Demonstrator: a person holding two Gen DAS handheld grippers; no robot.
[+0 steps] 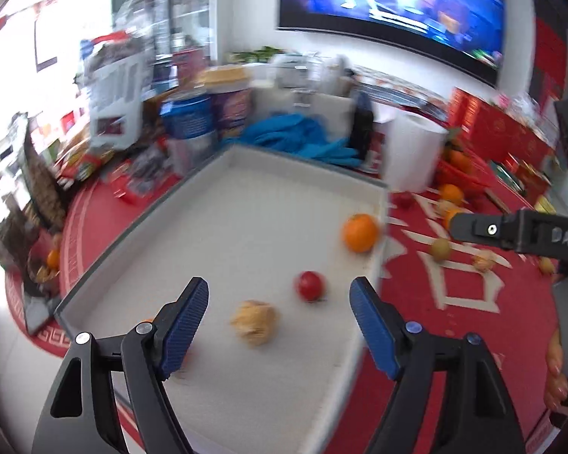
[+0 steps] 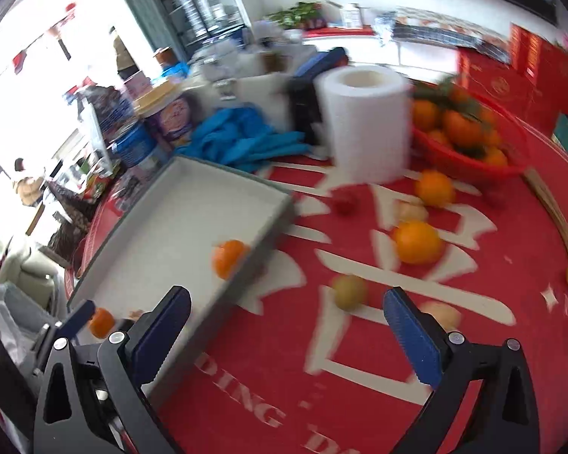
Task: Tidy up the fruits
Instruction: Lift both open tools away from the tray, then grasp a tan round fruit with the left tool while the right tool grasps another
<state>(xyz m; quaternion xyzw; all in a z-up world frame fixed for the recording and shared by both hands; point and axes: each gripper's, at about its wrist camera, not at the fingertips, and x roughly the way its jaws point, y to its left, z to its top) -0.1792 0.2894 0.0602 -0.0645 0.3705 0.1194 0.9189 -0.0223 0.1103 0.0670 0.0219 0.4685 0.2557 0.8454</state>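
Note:
A shallow grey-white tray (image 1: 246, 208) holds an orange (image 1: 359, 232), a small red fruit (image 1: 309, 285) and a tan wrinkled fruit (image 1: 253, 321). My left gripper (image 1: 280, 286) hangs open above the tray's near end, with nothing between its blue pads. My right gripper (image 2: 287, 295) is open and empty over the red tablecloth, just right of the tray (image 2: 170, 219). Ahead of it lie a yellow-green fruit (image 2: 350, 291), a pale fruit (image 2: 441, 314) and two oranges (image 2: 418, 242). One more orange (image 2: 101, 321) sits at the tray's near left.
A white paper roll (image 2: 367, 125) stands behind the tray. A red basket (image 2: 469, 162) of leafy oranges is at the back right. Blue cloth (image 2: 242, 140), tubs and boxes crowd the far side. A small red fruit (image 2: 344, 202) lies near the roll.

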